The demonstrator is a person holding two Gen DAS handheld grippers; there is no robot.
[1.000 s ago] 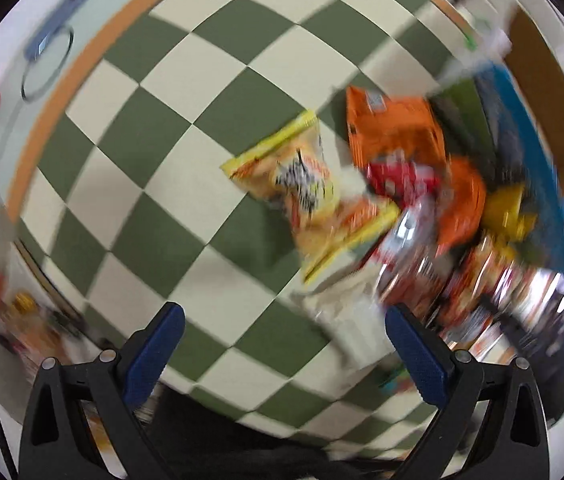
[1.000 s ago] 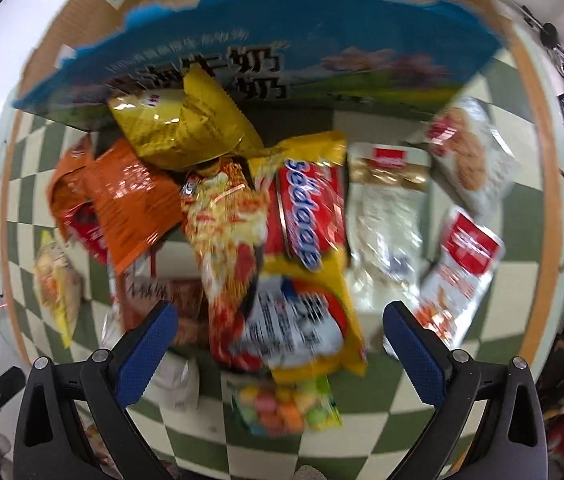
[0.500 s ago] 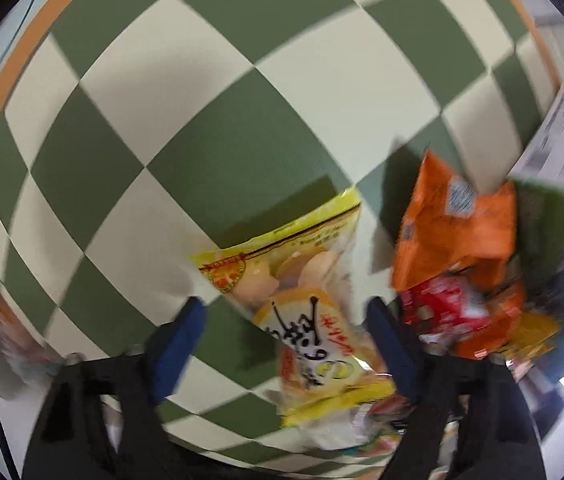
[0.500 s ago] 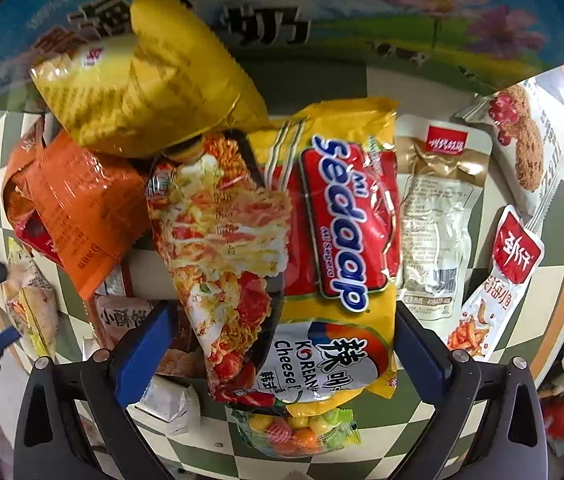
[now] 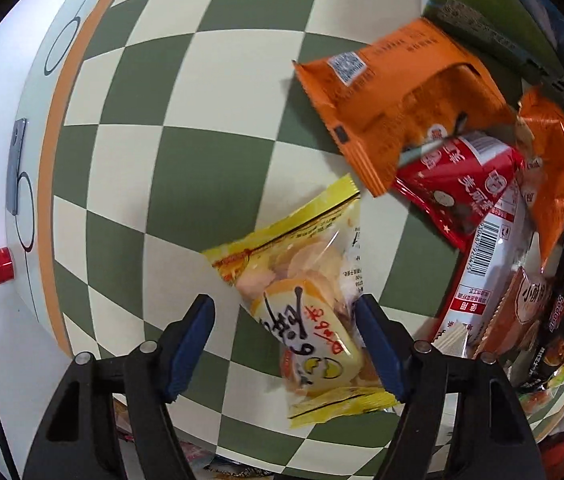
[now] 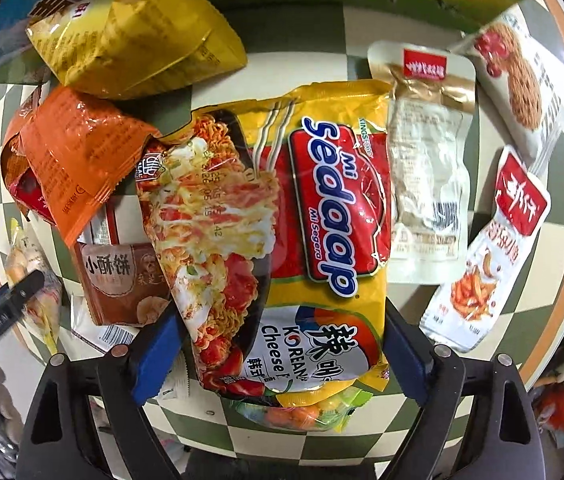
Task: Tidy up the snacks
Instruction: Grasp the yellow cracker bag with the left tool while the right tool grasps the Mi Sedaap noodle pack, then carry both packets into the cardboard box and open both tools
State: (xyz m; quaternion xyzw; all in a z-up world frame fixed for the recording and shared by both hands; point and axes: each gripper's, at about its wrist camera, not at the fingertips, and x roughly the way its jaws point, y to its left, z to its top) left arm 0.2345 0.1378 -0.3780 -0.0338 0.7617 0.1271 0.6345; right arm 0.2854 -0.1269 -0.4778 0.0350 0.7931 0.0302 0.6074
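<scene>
On the checkered tabletop | left gripper (image 5: 284, 344) spread wide around yellow cracker bag (image 5: 306, 304) | right gripper (image 6: 278, 354) gaping, apparently straddling Sedaap noodle packet (image 6: 322, 216) | risk: slick overlapping bags slipping, dragging neighbours.

left gripper (image 5: 284, 322) now straddling yellow snack bag (image 5: 310, 312)

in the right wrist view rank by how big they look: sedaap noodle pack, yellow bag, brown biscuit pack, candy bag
1. Sedaap noodle pack, though nearest the camera.
2. Yellow bag.
3. Brown biscuit pack.
4. Candy bag, mostly hidden under the noodles, so its rank is unsure.
</scene>
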